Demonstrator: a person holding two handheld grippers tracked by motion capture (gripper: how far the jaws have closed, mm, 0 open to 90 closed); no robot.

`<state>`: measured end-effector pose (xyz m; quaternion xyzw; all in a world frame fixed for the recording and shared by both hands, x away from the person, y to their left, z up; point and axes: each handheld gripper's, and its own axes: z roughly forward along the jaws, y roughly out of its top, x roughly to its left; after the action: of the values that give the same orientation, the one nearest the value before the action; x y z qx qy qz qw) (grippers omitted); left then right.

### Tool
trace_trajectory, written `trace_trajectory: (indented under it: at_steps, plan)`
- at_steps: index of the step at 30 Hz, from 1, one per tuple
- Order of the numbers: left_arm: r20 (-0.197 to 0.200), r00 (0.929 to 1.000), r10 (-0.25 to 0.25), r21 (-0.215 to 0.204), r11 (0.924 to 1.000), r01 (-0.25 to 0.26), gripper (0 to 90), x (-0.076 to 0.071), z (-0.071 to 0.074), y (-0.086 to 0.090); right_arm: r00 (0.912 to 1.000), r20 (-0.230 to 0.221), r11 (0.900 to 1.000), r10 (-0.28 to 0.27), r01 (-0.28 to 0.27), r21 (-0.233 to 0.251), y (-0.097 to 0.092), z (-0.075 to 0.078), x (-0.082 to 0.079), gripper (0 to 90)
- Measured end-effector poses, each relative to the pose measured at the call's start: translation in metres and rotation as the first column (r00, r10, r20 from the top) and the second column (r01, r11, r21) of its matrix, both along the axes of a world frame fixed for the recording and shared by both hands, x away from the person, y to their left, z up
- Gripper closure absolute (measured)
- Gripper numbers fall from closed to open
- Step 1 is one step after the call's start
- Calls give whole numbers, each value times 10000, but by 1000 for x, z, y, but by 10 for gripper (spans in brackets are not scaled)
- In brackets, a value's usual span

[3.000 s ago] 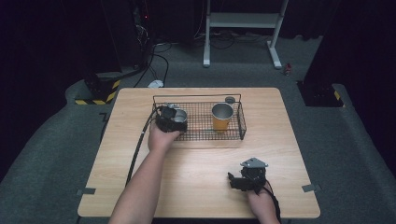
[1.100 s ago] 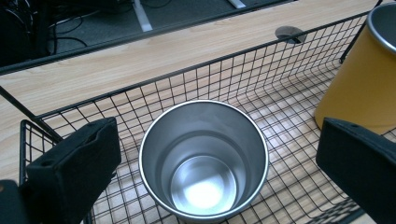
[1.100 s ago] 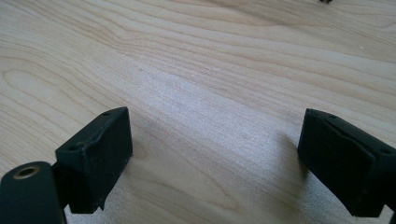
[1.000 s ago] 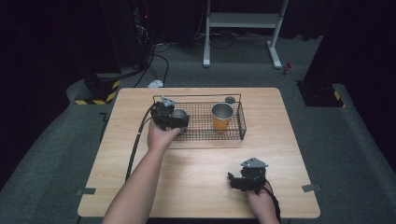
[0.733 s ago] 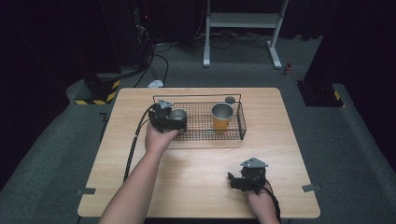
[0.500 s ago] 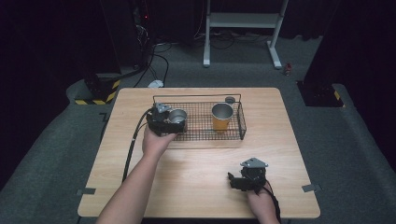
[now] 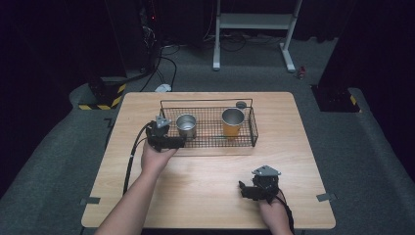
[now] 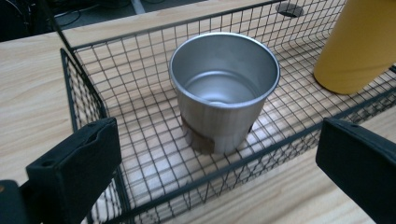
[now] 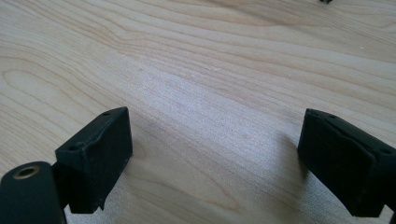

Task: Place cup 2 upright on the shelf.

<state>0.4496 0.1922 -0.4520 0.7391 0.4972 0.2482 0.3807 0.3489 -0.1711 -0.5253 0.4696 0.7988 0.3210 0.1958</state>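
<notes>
A light wooden table is set on a grey carpeted floor, with grey tabs fixed at its near corners. Beyond the table, the room is kept dark; the back is lost in shadow and no wall can be made out clearly. A white metal stand with two legs is placed at the far side, and loose cables are strewn across the floor near it. A dark cabinet, possibly an equipment rack, is seen at the far left, with a small red light on it. Yellow-and-black hazard tape is stuck along a floor edge at the left. The tabletop is lit from above.
</notes>
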Motion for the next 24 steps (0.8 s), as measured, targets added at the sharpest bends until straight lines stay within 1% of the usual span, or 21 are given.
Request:
trace_trajectory:
  at_steps: [4, 5, 7, 11, 15, 18, 22, 24]
  plan:
    - [35, 9999, -103, 6, 9999, 103, 7, -14, -4, 7, 10000, 10, 10000, 10, -10, -1, 0, 0, 0, 99]
    - [39, 9999, -148, 79, 9999, 147, 7, -17, -5, 10, 10000, 15, 10000, 8, -8, -7, 0, 0, 0, 99]
    - [81, 9997, -229, 85, 9997, 228, 8, -25, -8, 13, 10000, 12, 10000, 10, -10, -1, 0, 0, 0, 99]
    - [72, 9995, -321, -52, 9995, 322, 8, -40, -13, 21, 10000, 0, 10000, -2, 2, -1, 0, 0, 0, 99]
    - [-66, 9989, -460, -91, 9989, 459, 9, -52, -20, 27, 10000, 11, 10000, 5, -5, -3, 0, 0, 0, 99]
    - [-320, 9976, -620, -199, 9979, 614, 11, -60, -27, 32, 10000, 10, 10000, 6, -6, 2, 0, 0, 0, 99]
    - [-613, 9943, -876, -66, 9962, 874, 11, -73, -39, 33, 10000, 14, 10000, 6, -6, -6, 0, 0, 0, 99]
    - [-743, 9921, -1012, 73, 9948, 1021, 10, -80, -46, 33, 10000, -6, 10000, -1, 1, 5, 0, 0, 0, 99]
